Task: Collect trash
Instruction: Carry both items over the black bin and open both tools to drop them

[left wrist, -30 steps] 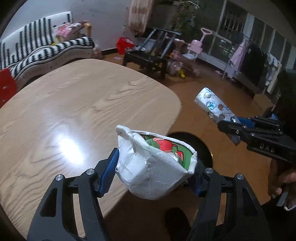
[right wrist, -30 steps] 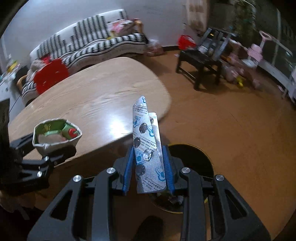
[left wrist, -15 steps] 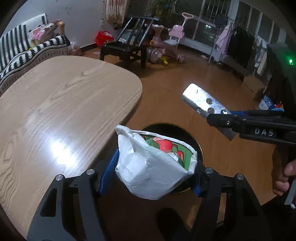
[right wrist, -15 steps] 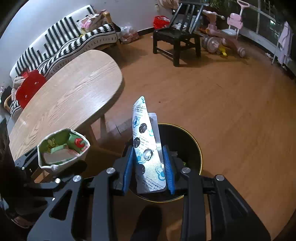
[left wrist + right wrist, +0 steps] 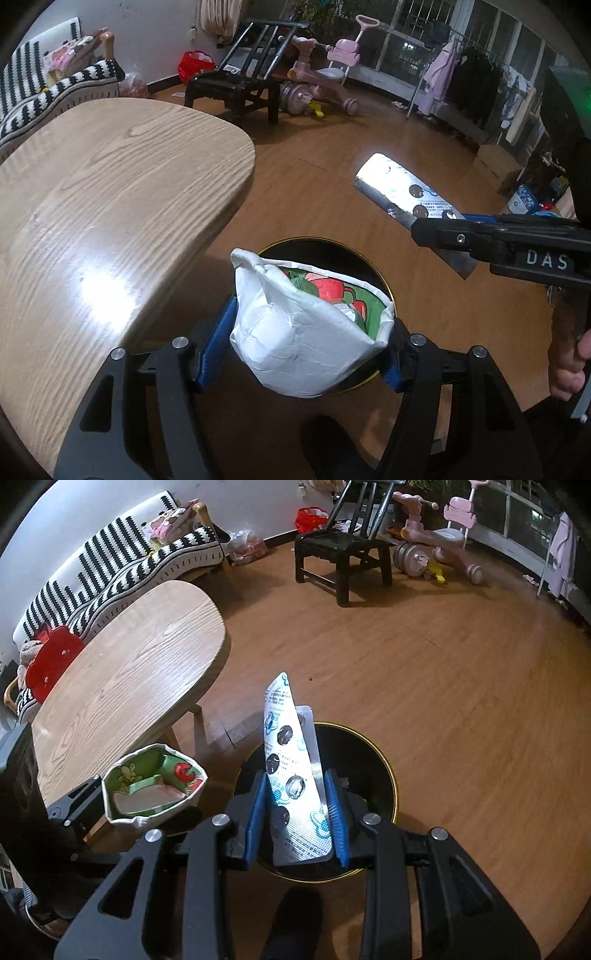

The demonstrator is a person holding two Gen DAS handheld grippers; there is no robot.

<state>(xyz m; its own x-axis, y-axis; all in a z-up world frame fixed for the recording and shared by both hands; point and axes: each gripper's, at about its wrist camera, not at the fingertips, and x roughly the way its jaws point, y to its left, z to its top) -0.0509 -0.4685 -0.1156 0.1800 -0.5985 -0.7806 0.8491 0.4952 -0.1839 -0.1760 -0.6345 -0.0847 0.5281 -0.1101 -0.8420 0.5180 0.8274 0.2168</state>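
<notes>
Left hand-held gripper (image 5: 306, 343) pinching a crumpled white paper cup (image 5: 303, 332) and right hand-held gripper (image 5: 297, 812) pinching a silver blister pack (image 5: 295, 782), both poised above the round black gold-rimmed bin (image 5: 384, 775) off the worktop's (image 5: 110, 206) rounded corner; release best follows centring over the opening.

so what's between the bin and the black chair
Bare wood floor, nothing on it but a tiny dark speck. The right wrist view shows the whole stretch from bin to chair.

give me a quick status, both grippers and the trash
Left gripper shut on crumpled paper cup. Right gripper shut on blister pack. Both above the open bin; nothing blocking.
</notes>
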